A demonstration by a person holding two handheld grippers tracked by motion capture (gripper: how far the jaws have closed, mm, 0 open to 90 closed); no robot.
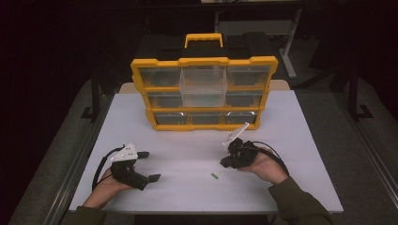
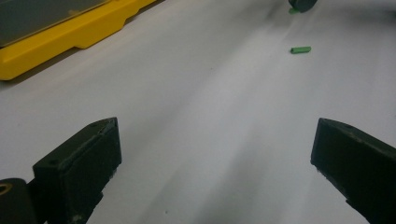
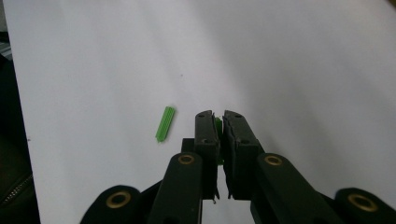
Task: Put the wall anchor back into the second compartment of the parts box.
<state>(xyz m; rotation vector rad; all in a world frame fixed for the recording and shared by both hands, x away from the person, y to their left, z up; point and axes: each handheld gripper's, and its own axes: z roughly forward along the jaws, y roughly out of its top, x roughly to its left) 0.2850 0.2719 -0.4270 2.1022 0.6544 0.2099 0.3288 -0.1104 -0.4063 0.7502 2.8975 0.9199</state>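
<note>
Here's the right gripper [image 3: 218,122], its matte black jaws pressed nearly together, and a sliver of green plastic [image 3: 218,125] shows pinched in the narrow slot between them. Brass-coloured pivots gleam on the dark arms behind. Just to the left of those jaws, apart from them, a second green piece [image 3: 165,123] lies flat on the worktop [image 3: 289,70]: a short ribbed stick, bright green, with fine ridges running along its length.

Over to the left gripper [image 2: 217,154]: its jaws stand wide apart, blocky black pads with scuffed edges, nothing between them but bare white surface. Well ahead of them and toward the right jaw sits that same ribbed stick [image 2: 300,49], small and plainly green against the smooth, matte worktop.

From the high view, the left gripper [image 1: 147,166] carries a grey three-cornered plate on top, and the right gripper [image 1: 225,161] hangs low over the worktop, the green piece [image 1: 214,176] lying just short of it. Beyond both sets of jaws stands a yellow organiser [image 1: 204,93], hard plastic frame, clear boxy drawers in three rows, a handle on top; its middle drawer looks pulled forward.
</note>
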